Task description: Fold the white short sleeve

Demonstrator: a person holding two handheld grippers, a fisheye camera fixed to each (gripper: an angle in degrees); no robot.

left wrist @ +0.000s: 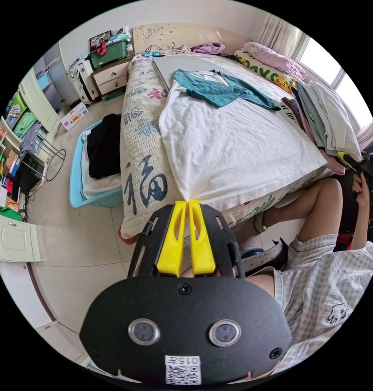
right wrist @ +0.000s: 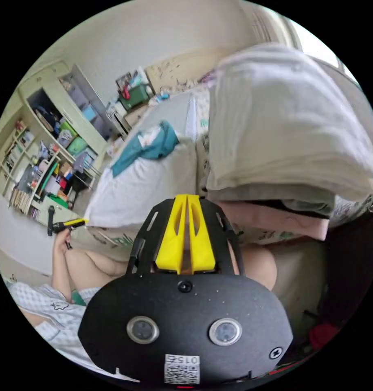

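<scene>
The white short sleeve shirt (left wrist: 235, 138) lies spread flat on the bed, its near corner drawn to a point at the bed's edge. My left gripper (left wrist: 187, 201) is shut on that corner. A teal garment (left wrist: 219, 91) lies across the shirt's far end. In the right gripper view the shirt (right wrist: 145, 183) and the teal garment (right wrist: 152, 148) sit to the left, and a hand holds the left gripper (right wrist: 70, 224) at the shirt's corner. My right gripper (right wrist: 187, 197) is shut with nothing between its jaws, just in front of a stack of folded clothes (right wrist: 284, 134).
The folded stack (left wrist: 325, 122) sits on the bed's right side, with pillows (left wrist: 272, 61) beyond it. A blue basket (left wrist: 76, 179) with dark and white clothes stands on the floor left of the bed. The person's leg (left wrist: 312, 207) is at the bed's near edge. Shelves (right wrist: 48, 163) line the wall.
</scene>
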